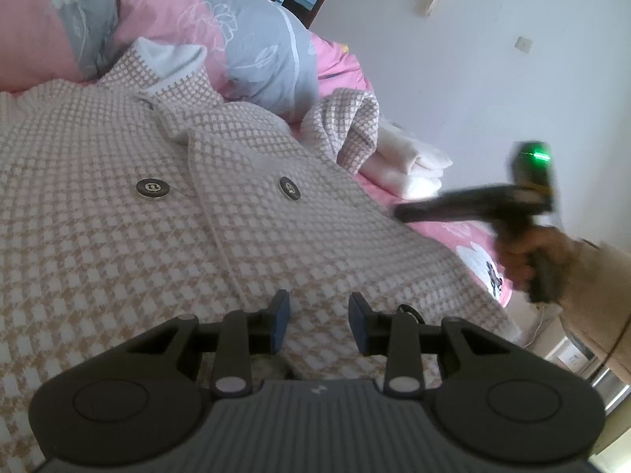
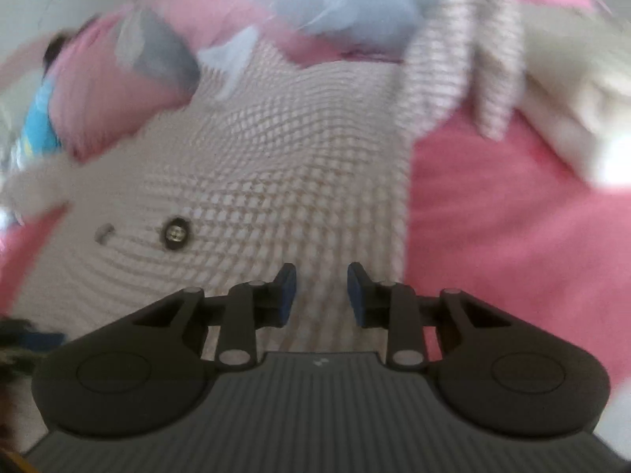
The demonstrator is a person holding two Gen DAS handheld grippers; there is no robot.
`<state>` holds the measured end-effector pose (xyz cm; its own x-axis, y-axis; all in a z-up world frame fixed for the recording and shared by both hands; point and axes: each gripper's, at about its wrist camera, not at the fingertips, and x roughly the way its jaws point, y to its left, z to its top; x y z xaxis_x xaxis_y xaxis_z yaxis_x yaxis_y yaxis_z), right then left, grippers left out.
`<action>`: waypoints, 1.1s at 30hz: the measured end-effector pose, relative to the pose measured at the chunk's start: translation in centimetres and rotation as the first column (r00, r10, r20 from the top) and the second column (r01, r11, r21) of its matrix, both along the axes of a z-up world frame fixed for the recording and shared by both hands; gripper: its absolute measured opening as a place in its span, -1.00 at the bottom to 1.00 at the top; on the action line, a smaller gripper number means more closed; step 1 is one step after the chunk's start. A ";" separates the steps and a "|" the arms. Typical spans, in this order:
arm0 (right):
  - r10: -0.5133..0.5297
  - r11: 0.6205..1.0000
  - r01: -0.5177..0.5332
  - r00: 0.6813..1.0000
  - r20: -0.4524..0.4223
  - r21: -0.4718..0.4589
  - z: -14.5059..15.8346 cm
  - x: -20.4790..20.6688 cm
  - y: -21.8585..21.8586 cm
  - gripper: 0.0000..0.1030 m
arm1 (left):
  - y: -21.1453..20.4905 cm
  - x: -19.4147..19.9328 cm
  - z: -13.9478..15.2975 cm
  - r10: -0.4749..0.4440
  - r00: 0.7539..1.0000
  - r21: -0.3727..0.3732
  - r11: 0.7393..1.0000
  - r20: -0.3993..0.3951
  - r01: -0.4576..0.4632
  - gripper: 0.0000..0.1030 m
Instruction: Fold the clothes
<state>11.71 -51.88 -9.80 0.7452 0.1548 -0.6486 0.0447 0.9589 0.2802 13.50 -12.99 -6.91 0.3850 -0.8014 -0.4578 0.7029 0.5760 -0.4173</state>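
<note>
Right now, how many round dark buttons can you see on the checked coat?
2 clear ones: the left button and the right button, side by side on the checked coat. A dark shape near the hem may be another.

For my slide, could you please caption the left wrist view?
Open left gripper over a checked coat on a pink bed.

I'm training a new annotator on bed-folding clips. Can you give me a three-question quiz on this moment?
1. True or false: the left gripper is clamped on the checked coat.
2. How many dark buttons lie in a row on the coat's front in the left wrist view?
3. The folded white cloth lies: A) on the coat, B) beyond its bunched sleeve, C) on the floor.

Key: 1 false, jaws apart with nothing between; 2 two; 3 B.
</note>
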 end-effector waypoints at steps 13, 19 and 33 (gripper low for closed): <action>0.075 0.995 -0.074 0.997 0.006 -0.070 1.3 -14.4 2.1 -0.43 | 1.1 -2.4 2.2 0.067 0.997 0.046 0.997 0.026 -0.068 -0.21; -0.101 0.969 0.092 0.995 0.028 0.229 0.7 -18.2 3.6 -0.39 | 2.8 -4.6 2.9 0.077 0.997 0.055 0.996 -0.010 -0.077 -0.17; -0.210 0.738 0.207 0.975 -0.073 0.643 -1.4 -20.7 6.3 -0.12 | 1.8 -6.9 1.9 0.030 0.994 0.111 0.994 -0.107 -0.018 -0.30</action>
